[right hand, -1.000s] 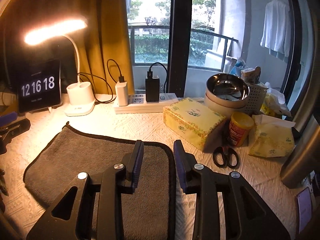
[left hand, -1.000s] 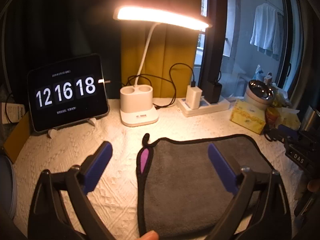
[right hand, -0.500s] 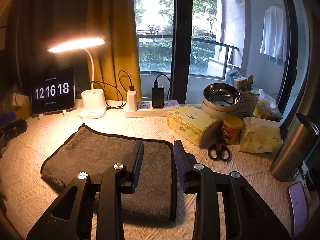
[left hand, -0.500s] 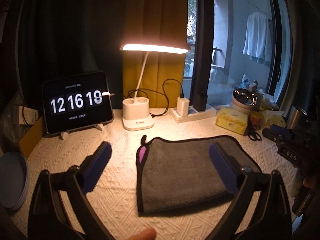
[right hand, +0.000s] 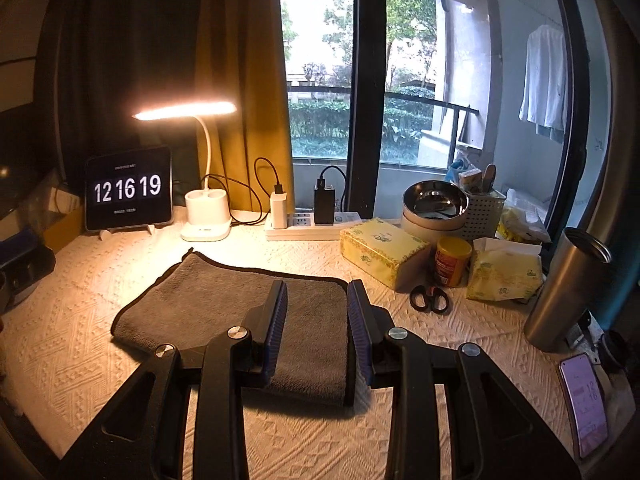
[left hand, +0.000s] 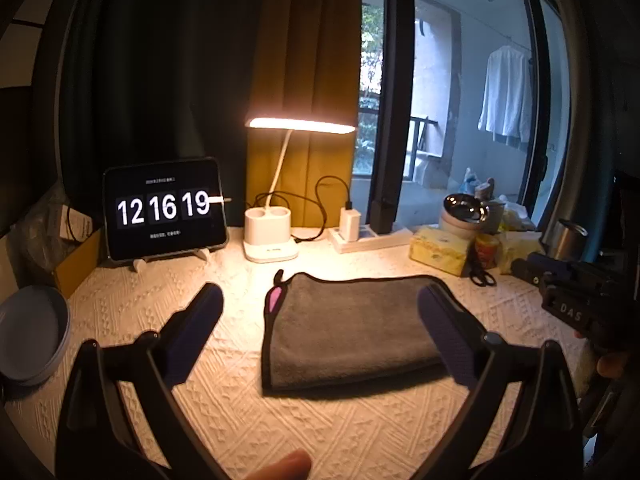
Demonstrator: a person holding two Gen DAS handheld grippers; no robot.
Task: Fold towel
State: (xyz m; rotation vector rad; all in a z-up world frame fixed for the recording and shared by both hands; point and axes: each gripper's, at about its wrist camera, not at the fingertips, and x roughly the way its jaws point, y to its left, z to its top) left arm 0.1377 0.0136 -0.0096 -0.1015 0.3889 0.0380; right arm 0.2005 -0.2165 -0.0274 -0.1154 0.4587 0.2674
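A folded grey towel [left hand: 352, 332] lies flat on the white tablecloth [left hand: 280, 432], its long axis running left to right. The left gripper [left hand: 320, 332], spread wide and empty, hovers apart. The right gripper [right hand: 317, 328], partly parted and empty, hangs nearer, over the towel's right end.
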